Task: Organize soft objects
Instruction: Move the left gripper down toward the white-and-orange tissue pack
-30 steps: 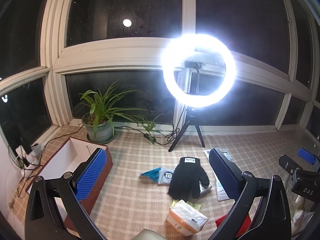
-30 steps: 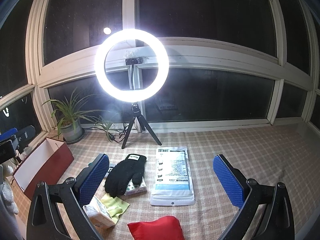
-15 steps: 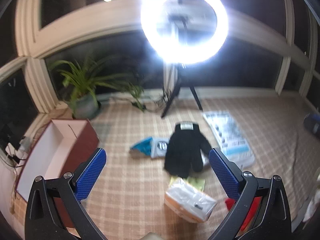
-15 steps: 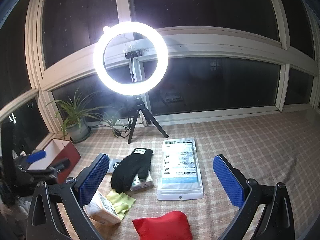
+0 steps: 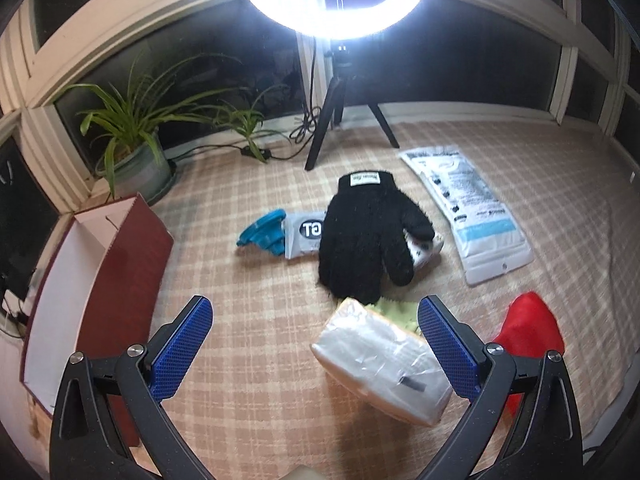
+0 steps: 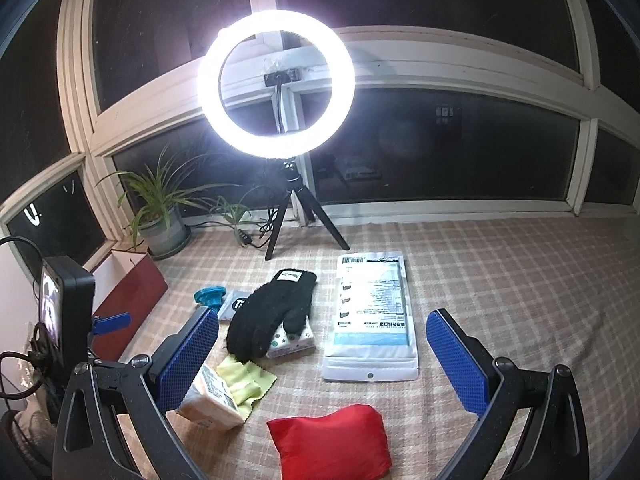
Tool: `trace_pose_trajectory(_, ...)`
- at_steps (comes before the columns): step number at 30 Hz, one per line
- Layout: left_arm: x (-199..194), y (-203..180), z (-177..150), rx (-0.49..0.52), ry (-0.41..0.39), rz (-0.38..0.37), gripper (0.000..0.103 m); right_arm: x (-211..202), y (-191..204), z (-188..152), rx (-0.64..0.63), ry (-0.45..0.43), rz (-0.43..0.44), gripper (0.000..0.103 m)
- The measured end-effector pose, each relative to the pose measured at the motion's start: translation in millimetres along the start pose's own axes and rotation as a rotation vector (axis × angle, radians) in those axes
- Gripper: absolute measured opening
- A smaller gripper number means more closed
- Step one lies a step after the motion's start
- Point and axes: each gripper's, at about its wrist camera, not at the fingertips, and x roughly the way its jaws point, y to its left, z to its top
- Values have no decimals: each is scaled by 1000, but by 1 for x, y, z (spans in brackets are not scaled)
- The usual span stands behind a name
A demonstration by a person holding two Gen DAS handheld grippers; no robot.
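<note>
A black knit glove [image 5: 366,236] [image 6: 272,314] lies mid-cloth over a small patterned tissue pack [image 6: 292,342]. A wrapped tissue pack [image 5: 384,364] [image 6: 210,400] lies in front of it on a yellow-green cloth [image 6: 246,386]. A red soft pouch [image 5: 528,332] [image 6: 332,440] lies nearest. A grey sachet [image 5: 302,234] and a blue item [image 5: 262,232] lie left of the glove. My left gripper [image 5: 314,352] is open and empty, just above the wrapped pack. My right gripper [image 6: 322,364] is open and empty, above the red pouch.
A red open box [image 5: 92,280] [image 6: 132,284] stands at the left. A flat white packet [image 5: 468,208] [image 6: 374,312] lies right of the glove. A ring light on a tripod [image 6: 276,84] and a potted plant [image 5: 132,140] stand by the window.
My left gripper has tilted down and moved forward toward the wrapped tissue pack and the glove. The right gripper has shifted slightly right. Both stay open.
</note>
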Motion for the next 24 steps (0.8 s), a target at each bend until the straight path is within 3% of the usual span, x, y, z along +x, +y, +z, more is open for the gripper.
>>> trace_pose_trajectory(11, 8, 16, -15, -9, 41, 14, 102, 11, 7, -2, -19, 30, 17, 103)
trace_pose_trajectory(24, -10, 67, -47, -158, 36, 26, 101, 41, 40, -8, -90, 106, 142, 103)
